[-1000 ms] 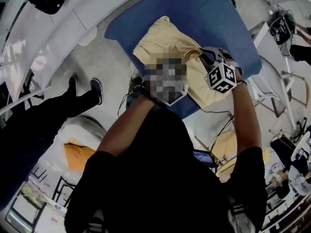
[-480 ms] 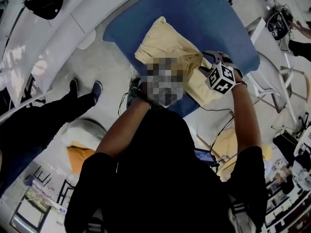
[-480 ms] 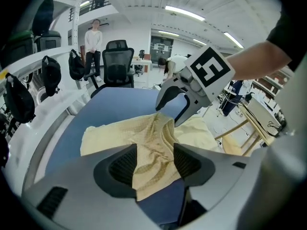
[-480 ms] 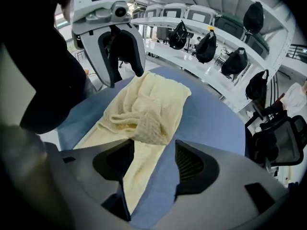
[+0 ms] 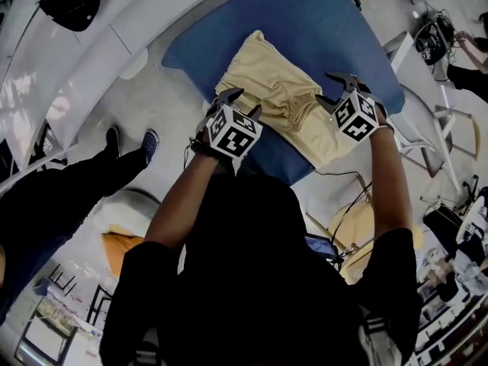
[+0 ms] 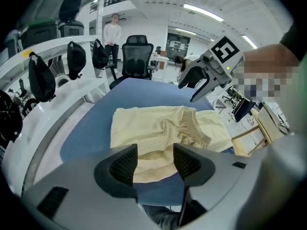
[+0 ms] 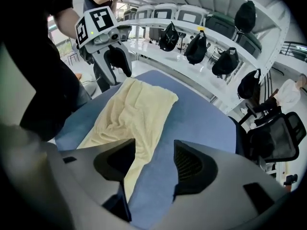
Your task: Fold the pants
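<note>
1. Curved white shelf (image 7: 201,32): runs round the far side of the table and carries a row of black bags (image 7: 196,49).

2. Table (image 5: 328,21): blue top with rounded corners, and the pants are the only item lying on it.

3. Pants (image 5: 282,97): pale yellow, lying flat on the table towards its near edge. They lie slantwise across the head view, with bunched, wrinkled cloth at about mid-length. One end lies square and smooth towards the far-left corner. The other end reaches under the right claw.

4. Office chair (image 6: 136,51): black, standing beyond the table's far edge.

5. Left claw (image 5: 242,101): poised at the near left edge of the pants and pointing steeply down. Its jaws have just been opening and now stand well apart. The pants' near hem shows through the gap, but neither pad presses on it, so nothing is held.

6. Right claw (image 5: 328,88): over the right-hand part of the pants and pointing steeply down. Its jaws have just been opening and are now wide. Through the gap show an edge of the pants and bare blue table. The pads grip nothing.
</note>
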{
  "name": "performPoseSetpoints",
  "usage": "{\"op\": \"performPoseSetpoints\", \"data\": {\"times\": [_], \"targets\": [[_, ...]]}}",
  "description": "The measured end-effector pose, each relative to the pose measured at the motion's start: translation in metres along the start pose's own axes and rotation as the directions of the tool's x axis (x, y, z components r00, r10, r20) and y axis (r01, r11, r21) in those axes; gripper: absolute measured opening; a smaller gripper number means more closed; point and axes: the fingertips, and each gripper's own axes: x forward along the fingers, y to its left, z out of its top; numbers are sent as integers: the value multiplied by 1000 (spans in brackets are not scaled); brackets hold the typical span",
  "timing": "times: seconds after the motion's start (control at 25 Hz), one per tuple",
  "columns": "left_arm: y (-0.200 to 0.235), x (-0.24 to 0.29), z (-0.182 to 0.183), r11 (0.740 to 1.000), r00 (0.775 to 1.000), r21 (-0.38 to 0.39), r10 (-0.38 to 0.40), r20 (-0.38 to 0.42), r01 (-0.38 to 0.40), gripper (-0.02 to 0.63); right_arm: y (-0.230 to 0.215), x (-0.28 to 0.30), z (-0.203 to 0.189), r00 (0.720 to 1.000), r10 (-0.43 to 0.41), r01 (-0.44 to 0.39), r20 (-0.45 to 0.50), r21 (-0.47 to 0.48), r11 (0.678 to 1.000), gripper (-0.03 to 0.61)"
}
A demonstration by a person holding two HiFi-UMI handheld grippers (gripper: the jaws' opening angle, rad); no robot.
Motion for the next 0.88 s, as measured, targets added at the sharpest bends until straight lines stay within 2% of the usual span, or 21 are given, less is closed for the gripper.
{"op": "performPoseSetpoints", "data": {"times": [0.28, 0.48, 0.68, 0.88], "targets": [[48, -5, -23, 999, 999, -13, 43, -32, -43, 247, -1, 38, 72, 996, 62, -62, 62, -13, 998, 225], [69, -2, -39, 995, 999, -88, 36, -41, -40, 244, -11, 65, 123, 988, 112, -115, 111, 16, 993, 208], [80, 6, -57, 987, 999, -162, -2, -46, -6, 242, -26, 98, 153, 984, 146, -152, 104, 53, 987, 198], [87, 10, -70, 980, 997, -185, -76, -24, 70, 240, -38, 132, 168, 978, 192, -200, 83, 103, 974, 189]]}}
